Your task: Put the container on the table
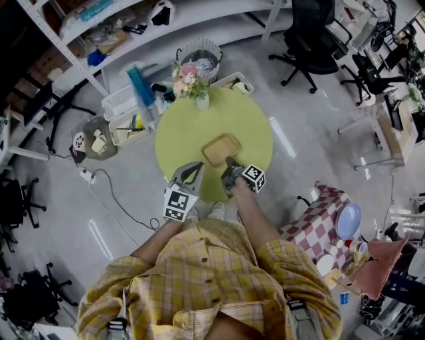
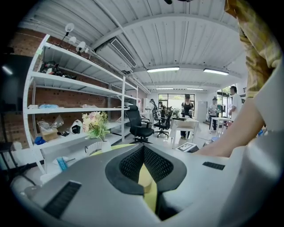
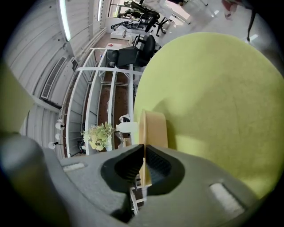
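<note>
Round yellow-green table (image 1: 255, 129) mid-frame on grey floor (image 1: 319, 119), white shelving (image 1: 199, 16) upper left. The right gripper (image 1: 231, 165) pinches the rim of the tan container (image 1: 221, 149) at table centre, perhaps resting on it. The left gripper (image 1: 197, 166) is closed and empty.

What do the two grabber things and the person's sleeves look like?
Both the left gripper and the right gripper are grey, with two black ribbed pads and a cube of black-and-white square markers. The person wears a yellow checked shirt.

The table (image 1: 179, 136) looks matt and smooth to me. The container (image 1: 221, 149) reads as pale, satin wood. My right gripper (image 3: 144, 150) has black ribbed pads (image 3: 126, 165) and a matt grey plastic shell (image 3: 248, 208).
</note>
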`<act>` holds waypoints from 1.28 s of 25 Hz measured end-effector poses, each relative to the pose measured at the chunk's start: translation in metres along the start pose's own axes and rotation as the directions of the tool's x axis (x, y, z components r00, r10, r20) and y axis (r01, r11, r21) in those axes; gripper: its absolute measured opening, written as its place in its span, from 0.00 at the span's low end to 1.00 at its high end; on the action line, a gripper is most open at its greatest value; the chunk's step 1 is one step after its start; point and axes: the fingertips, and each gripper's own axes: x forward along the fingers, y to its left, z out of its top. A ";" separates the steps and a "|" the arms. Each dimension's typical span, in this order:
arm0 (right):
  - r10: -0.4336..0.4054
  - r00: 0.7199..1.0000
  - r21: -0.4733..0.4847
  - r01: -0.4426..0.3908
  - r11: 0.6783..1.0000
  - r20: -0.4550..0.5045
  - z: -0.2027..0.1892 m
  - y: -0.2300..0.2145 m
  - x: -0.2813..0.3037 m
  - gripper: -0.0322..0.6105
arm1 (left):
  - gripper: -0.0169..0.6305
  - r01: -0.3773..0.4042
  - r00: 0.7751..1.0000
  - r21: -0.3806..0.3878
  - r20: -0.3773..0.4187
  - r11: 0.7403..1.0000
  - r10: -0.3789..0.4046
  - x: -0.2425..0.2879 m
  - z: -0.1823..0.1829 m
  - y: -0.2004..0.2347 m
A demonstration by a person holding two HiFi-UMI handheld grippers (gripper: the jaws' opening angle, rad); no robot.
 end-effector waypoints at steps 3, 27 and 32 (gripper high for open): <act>-0.010 1.000 0.009 0.010 1.000 0.004 0.002 -0.003 0.004 0.07 | 0.03 0.000 1.000 0.003 -0.003 1.000 0.000 0.000 0.000 0.000; -0.094 0.995 0.010 0.094 0.996 0.026 0.008 -0.015 0.021 0.07 | 0.03 0.000 1.000 -0.018 -0.013 1.000 0.000 0.000 -0.007 0.010; -0.090 0.996 0.013 0.090 0.996 0.027 0.009 -0.018 0.023 0.08 | 0.03 -0.005 1.000 -0.016 0.002 1.000 0.005 0.000 -0.004 0.013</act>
